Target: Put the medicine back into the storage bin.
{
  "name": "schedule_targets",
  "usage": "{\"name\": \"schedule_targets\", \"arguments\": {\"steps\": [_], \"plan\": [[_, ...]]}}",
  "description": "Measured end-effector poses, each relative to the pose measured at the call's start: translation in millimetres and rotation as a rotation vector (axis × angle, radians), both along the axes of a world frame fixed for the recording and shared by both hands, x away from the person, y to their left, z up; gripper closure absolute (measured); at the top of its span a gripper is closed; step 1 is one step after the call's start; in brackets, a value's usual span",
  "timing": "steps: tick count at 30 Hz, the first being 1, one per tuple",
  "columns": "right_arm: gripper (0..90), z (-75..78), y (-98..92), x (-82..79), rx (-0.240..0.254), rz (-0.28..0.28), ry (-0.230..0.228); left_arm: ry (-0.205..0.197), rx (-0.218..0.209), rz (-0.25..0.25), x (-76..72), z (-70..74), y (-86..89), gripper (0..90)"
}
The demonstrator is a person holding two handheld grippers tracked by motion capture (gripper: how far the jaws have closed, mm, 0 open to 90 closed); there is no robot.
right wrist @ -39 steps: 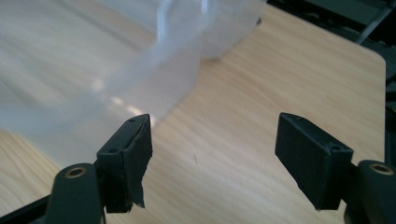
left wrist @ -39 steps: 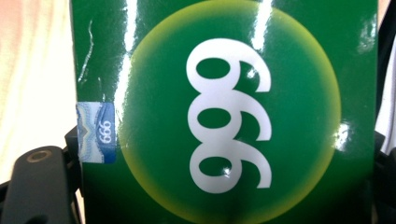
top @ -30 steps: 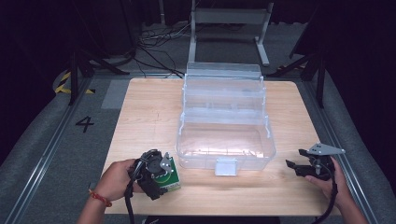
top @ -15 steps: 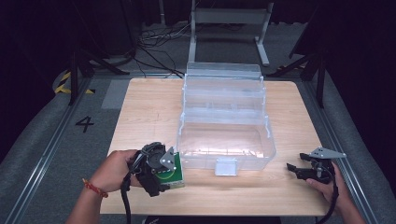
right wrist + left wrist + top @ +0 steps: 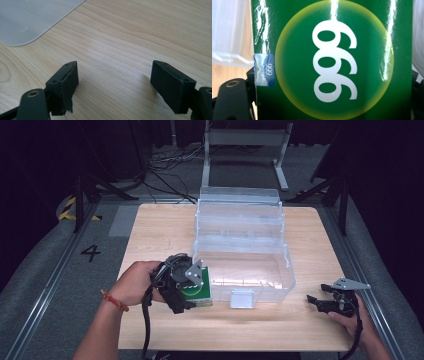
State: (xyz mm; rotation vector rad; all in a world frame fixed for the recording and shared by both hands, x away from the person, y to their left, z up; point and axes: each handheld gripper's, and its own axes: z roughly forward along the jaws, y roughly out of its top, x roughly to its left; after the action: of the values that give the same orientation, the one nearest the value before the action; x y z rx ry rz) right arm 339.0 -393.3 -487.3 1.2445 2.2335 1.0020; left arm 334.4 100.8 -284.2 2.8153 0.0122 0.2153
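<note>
A green box (image 5: 332,60) printed with white "999" in a yellow ring is held between the jaws of my left gripper (image 5: 192,295). In the high view the green box (image 5: 197,290) sits at the front left corner of the clear plastic bin (image 5: 285,275), just outside its wall. My right gripper (image 5: 320,302) rests low over the table at the front right, its jaws wide apart with nothing between them. In the right gripper view my right gripper (image 5: 113,82) frames bare wood.
The clear bin's lid (image 5: 240,200) stands open at the back. A white latch (image 5: 242,299) sits on the bin's front wall. A pale bin corner (image 5: 30,22) lies far left of the right jaws. The wooden table (image 5: 155,230) ends close to both hands.
My left gripper has carried the green box slightly right and up toward the bin's front left corner. The right gripper has drifted a little lower and nearer the table's front edge.
</note>
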Motion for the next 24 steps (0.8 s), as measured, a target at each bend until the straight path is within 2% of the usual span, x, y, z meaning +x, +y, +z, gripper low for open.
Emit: {"name": "schedule_targets", "arguments": {"steps": [1,3,5,10,12,17,20,24], "plan": [[22.5,0.0,0.0,0.0,0.000,0.000,0.000,0.003,-0.005,0.008,3.4,1.1,-3.5,16.4],[22.6,0.0,0.0,0.0,0.000,0.000,0.000,0.006,0.008,-0.026,12.1,2.9,-10.7,16.4],[22.6,0.0,0.0,0.0,0.000,0.000,0.000,-0.007,0.018,-0.041,19.7,3.0,-17.5,16.4],[22.6,0.0,0.0,0.0,0.001,0.000,0.000,0.002,0.020,-0.067,43.1,-0.7,-31.3,16.4],[22.6,0.0,0.0,0.0,0.001,0.000,0.000,0.013,0.009,-0.076,50.5,-4.2,-36.0,16.4],[22.6,0.0,-0.1,-0.4,0.001,0.000,0.000,0.027,0.014,-0.103,68.6,-15.9,-48.0,16.4],[22.6,-0.1,-0.1,-0.5,0.001,0.000,0.000,0.010,0.032,-0.094,76.7,-23.2,-51.9,16.3],[22.6,-0.1,-0.1,-0.5,0.001,0.000,0.000,0.038,0.027,-0.091,87.6,-33.2,-52.4,16.2]]}}
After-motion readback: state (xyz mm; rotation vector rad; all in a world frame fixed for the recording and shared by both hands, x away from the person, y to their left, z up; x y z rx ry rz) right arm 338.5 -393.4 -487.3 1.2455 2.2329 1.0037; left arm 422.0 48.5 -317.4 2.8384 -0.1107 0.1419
